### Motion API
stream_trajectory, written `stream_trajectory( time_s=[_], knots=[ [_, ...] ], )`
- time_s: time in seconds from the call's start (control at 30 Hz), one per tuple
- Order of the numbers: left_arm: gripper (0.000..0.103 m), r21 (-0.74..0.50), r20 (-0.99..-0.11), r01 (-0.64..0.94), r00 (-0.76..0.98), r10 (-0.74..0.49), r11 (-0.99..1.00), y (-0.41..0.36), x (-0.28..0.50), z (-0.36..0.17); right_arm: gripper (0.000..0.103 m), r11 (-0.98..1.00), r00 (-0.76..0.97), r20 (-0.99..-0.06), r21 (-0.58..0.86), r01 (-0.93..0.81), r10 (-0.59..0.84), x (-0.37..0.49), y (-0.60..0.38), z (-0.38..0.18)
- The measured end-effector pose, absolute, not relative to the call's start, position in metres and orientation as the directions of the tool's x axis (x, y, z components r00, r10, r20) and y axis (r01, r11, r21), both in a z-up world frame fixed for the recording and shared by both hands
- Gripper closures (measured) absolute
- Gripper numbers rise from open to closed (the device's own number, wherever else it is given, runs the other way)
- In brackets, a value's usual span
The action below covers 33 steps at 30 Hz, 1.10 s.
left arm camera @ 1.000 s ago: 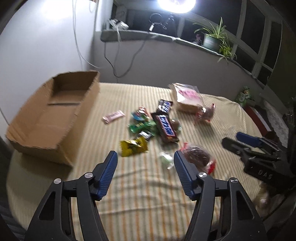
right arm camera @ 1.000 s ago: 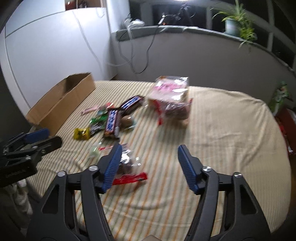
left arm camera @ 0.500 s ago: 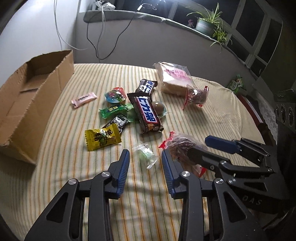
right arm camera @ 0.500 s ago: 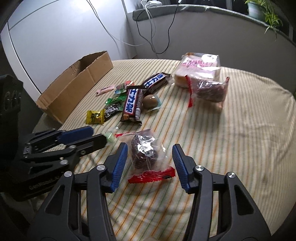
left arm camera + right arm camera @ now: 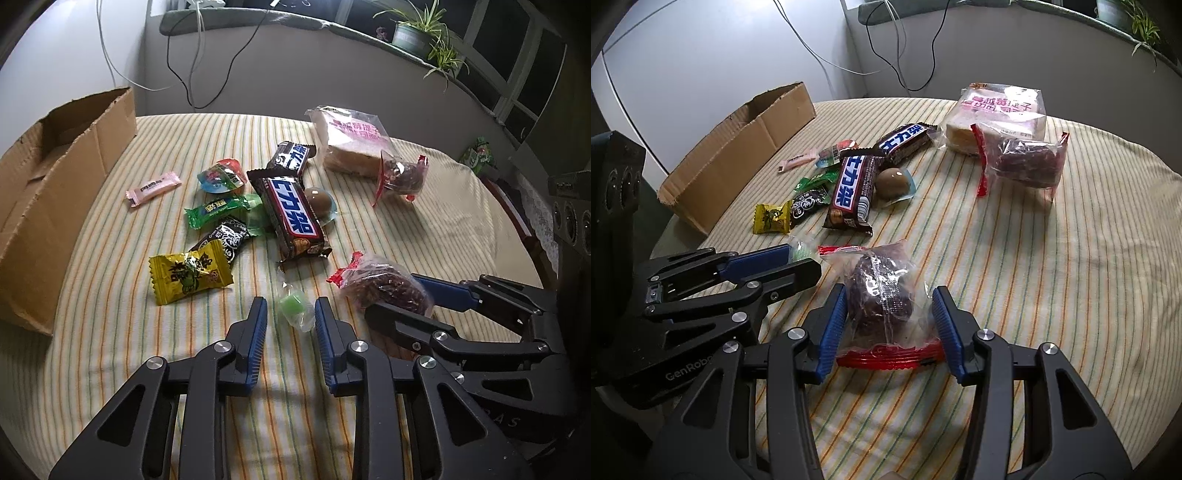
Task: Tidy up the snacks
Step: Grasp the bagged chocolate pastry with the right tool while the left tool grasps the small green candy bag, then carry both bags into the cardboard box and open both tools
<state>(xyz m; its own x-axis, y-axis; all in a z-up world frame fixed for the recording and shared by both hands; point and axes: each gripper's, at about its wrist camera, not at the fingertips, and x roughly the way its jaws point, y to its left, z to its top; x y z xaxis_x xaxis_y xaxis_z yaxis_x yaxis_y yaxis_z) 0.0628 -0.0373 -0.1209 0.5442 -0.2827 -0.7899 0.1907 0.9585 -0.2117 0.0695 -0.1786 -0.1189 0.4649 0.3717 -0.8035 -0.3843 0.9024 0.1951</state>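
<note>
A small green candy in clear wrap (image 5: 293, 308) lies on the striped tablecloth between the jaws of my left gripper (image 5: 290, 314). They are closing, with a thin gap left on each side. My right gripper (image 5: 890, 302) is closing on a clear bag with a dark cake and a red seal (image 5: 882, 291); both pads touch its sides. Each gripper shows in the other's view: the right gripper (image 5: 393, 295) around the bag (image 5: 384, 288), the left gripper (image 5: 801, 258) at the candy. An open cardboard box (image 5: 55, 184) stands at the left.
Behind lie two dark chocolate bars (image 5: 291, 214), a yellow candy (image 5: 190, 273), green, black and pink sweets, a brown egg pack (image 5: 319, 201), a bread bag (image 5: 351, 144) and a second cake bag (image 5: 400, 177). Cables and a potted plant (image 5: 410, 37) sit on the sill.
Both grippers came down and forward to the table and narrowed their jaws. The left now straddles the green candy, the right has closed in around the cake bag.
</note>
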Motion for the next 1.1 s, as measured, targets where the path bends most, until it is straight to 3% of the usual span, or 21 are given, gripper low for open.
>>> stream_trajectory(
  time_s=[0.1,0.7,1.1],
  knots=[
    [0.086,-0.187,-0.791,0.194,0.552,-0.265,0.963,-0.039,0.062,-0.121,0.057,0.904,0.469,-0.804,0.186,-0.385,0.365,0.069,-0.179,-0.119],
    [0.087,-0.221,-0.750,0.177,0.598,-0.283,0.959,-0.019,0.055,-0.102,0.058,0.910,0.515,-0.780,0.163,-0.381,0.355,0.064,-0.175,-0.094],
    [0.087,-0.202,-0.678,0.099,0.704,-0.212,0.974,0.042,0.053,-0.061,0.058,0.878,0.541,-0.747,0.118,-0.464,0.386,0.081,-0.116,-0.061]
  ],
)
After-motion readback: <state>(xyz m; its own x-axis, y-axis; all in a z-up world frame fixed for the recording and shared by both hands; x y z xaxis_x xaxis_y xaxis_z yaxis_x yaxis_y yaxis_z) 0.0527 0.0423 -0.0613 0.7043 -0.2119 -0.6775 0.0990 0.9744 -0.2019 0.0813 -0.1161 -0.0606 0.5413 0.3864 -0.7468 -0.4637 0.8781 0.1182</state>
